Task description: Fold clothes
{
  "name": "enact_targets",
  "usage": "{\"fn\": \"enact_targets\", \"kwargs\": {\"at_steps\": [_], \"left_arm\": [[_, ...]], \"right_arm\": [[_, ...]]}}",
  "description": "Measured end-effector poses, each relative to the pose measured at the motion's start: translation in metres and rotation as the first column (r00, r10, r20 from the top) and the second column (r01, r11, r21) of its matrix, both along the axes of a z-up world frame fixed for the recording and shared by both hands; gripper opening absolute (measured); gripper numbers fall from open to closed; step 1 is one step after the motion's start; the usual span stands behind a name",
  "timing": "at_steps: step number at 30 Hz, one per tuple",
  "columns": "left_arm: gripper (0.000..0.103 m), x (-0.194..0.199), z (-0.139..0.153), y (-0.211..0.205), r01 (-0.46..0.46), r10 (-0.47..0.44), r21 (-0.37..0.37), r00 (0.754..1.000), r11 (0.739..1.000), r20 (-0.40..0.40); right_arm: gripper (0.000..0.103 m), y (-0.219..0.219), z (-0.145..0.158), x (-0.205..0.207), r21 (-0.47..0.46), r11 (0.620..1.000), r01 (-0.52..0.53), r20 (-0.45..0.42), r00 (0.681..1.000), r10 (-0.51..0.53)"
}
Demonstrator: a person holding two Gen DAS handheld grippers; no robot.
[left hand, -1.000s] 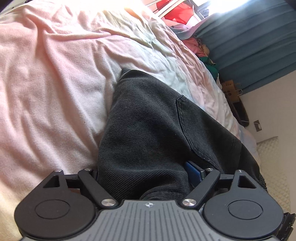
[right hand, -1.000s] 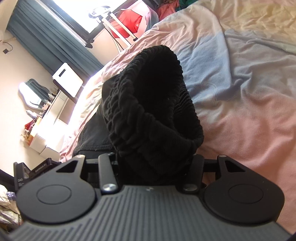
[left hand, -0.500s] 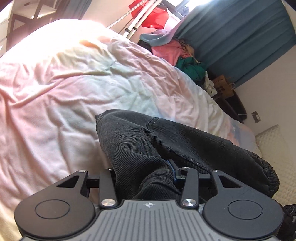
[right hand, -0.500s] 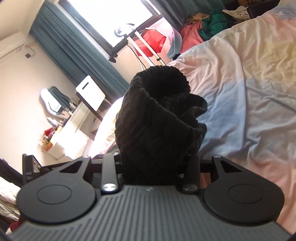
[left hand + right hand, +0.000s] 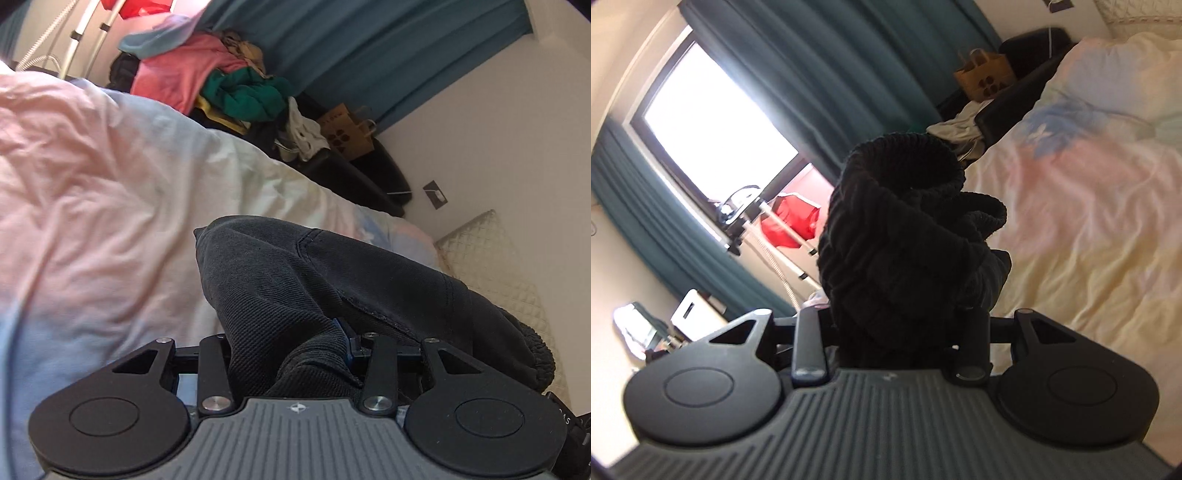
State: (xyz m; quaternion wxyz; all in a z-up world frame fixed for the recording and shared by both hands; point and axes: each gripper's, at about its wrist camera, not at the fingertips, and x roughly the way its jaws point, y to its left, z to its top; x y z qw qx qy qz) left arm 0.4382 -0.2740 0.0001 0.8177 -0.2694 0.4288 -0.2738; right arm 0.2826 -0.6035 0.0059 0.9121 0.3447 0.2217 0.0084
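Clearly dark ribbed trousers [image 5: 280, 288], bunched, elastic waistband [image 5: 905, 162]

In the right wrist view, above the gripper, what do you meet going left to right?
Window → red garment on the rack → bunched black pants → paper bag → pastel bedsheet.

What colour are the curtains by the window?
Teal blue, plain. The curtains show best in the right wrist view.
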Motion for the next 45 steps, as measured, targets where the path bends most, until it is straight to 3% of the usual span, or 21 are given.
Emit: {"fn": "enact_targets", "kwargs": {"at_steps": [6,11,17,21,23,24,27,29,31,35,36,38,41,45], "left_arm": [[0.044,0.043,-0.079,-0.09,0.077,-0.077,0.002,0.995,0.997,-0.06],[0.045,0.04,-0.134,-0.098,0.125,-0.123,0.018,0.991,0.992,-0.052],[0.053,0.015,-0.157,-0.094,0.159,-0.161,0.082,0.987,0.984,0.011],[0.06,0.0,-0.14,-0.096,0.146,-0.151,0.126,0.988,0.981,0.03],[0.076,-0.011,-0.118,-0.092,0.137,-0.144,0.174,0.989,0.975,0.032],[0.081,-0.017,-0.106,-0.088,0.137,-0.146,0.181,0.989,0.974,0.035],[0.085,-0.034,-0.071,-0.076,0.144,-0.157,0.207,0.986,0.968,0.049],[0.093,-0.051,-0.045,-0.068,0.148,-0.172,0.23,0.981,0.962,0.09],[0.103,-0.071,-0.015,-0.061,0.149,-0.191,0.261,0.971,0.954,0.141],[0.103,-0.122,0.049,-0.048,0.133,-0.208,0.291,0.947,0.947,0.245],[0.103,-0.135,0.063,-0.045,0.128,-0.21,0.297,0.942,0.946,0.263],[0.103,-0.164,0.091,-0.038,0.113,-0.214,0.318,0.929,0.941,0.302],[0.103,-0.213,0.124,-0.022,0.104,-0.23,0.339,0.907,0.935,0.354],[0.103,-0.279,0.147,0.007,0.089,-0.238,0.342,0.874,0.936,0.423]], "right_arm": [[0.044,-0.069,-0.06,0.016,0.033,0.992,0.124,-0.026,0.992,-0.123],[0.044,-0.086,-0.127,-0.003,0.126,0.975,0.182,-0.078,0.982,-0.173],[0.046,-0.074,-0.197,-0.054,0.23,0.946,0.228,-0.118,0.972,-0.205],[0.055,-0.078,-0.219,-0.068,0.293,0.918,0.269,-0.155,0.96,-0.232],[0.061,-0.079,-0.208,-0.068,0.288,0.916,0.28,-0.203,0.952,-0.228],[0.066,-0.078,-0.198,-0.068,0.234,0.93,0.282,-0.253,0.942,-0.222],[0.067,-0.072,-0.168,-0.076,0.083,0.959,0.27,-0.35,0.909,-0.225],[0.067,-0.067,-0.146,-0.088,0.003,0.967,0.256,-0.371,0.898,-0.237],[0.067,-0.059,-0.119,-0.105,-0.049,0.971,0.234,-0.348,0.907,-0.236],[0.069,-0.039,-0.063,-0.138,-0.105,0.978,0.179,-0.278,0.939,-0.201],[0.082,-0.031,-0.049,-0.147,-0.129,0.977,0.17,-0.252,0.947,-0.198],[0.091,-0.015,-0.021,-0.161,-0.176,0.973,0.147,-0.192,0.965,-0.18],[0.091,0.011,0.014,-0.181,-0.214,0.968,0.127,-0.146,0.976,-0.16],[0.091,0.052,0.05,-0.222,-0.262,0.958,0.116,-0.08,0.987,-0.141]]}}
